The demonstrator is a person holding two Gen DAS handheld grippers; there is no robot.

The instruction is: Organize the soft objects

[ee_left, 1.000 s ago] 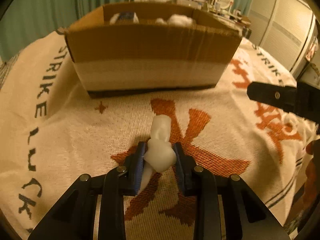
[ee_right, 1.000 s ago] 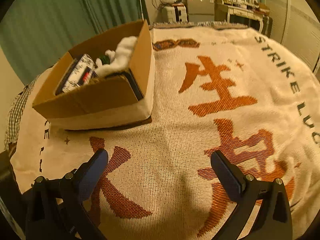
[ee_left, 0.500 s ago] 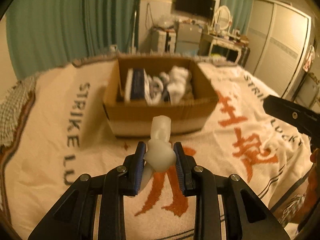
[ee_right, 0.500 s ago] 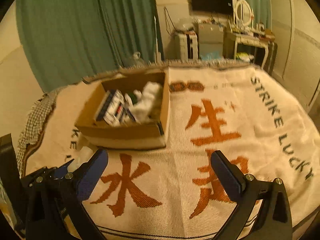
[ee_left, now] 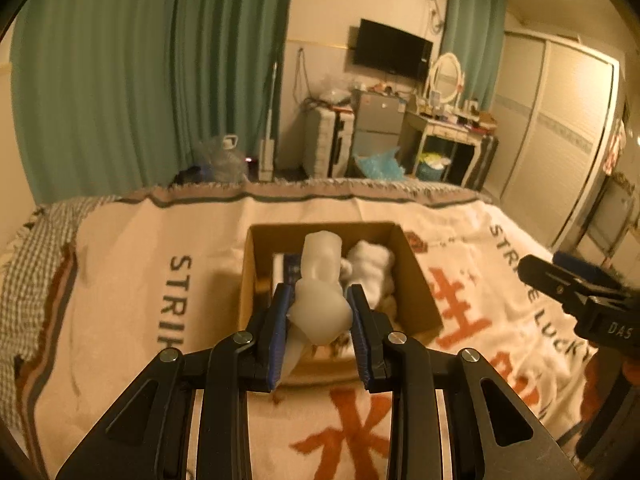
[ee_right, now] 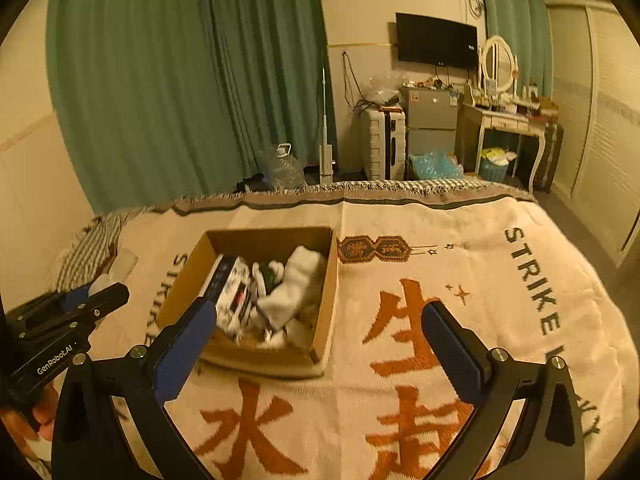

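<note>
Home bedroom: bed w/ woven throw blanket (ee_right: 460, 248) w/ fringe, green floor-length curtains (ee_right: 180, 80), wall-mounted TV (ee_right: 436, 40), dressing table (ee_right: 508, 120) w/ oval mirror (ee_right: 498, 64), wardrobe w/ sliding doors (ee_left: 560, 140), suitcase (ee_right: 380, 144) & small fridge (ee_right: 432, 120) by the wall.

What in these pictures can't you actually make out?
- Left view: the near part of the box interior, hidden behind the white soft thing held in the left gripper.
- Right view: the dark item among the box's contents, too small to identify.
- Left view: the right gripper, cut off by the edge.
- Both views: the clutter on the dressing table, too small.
</note>
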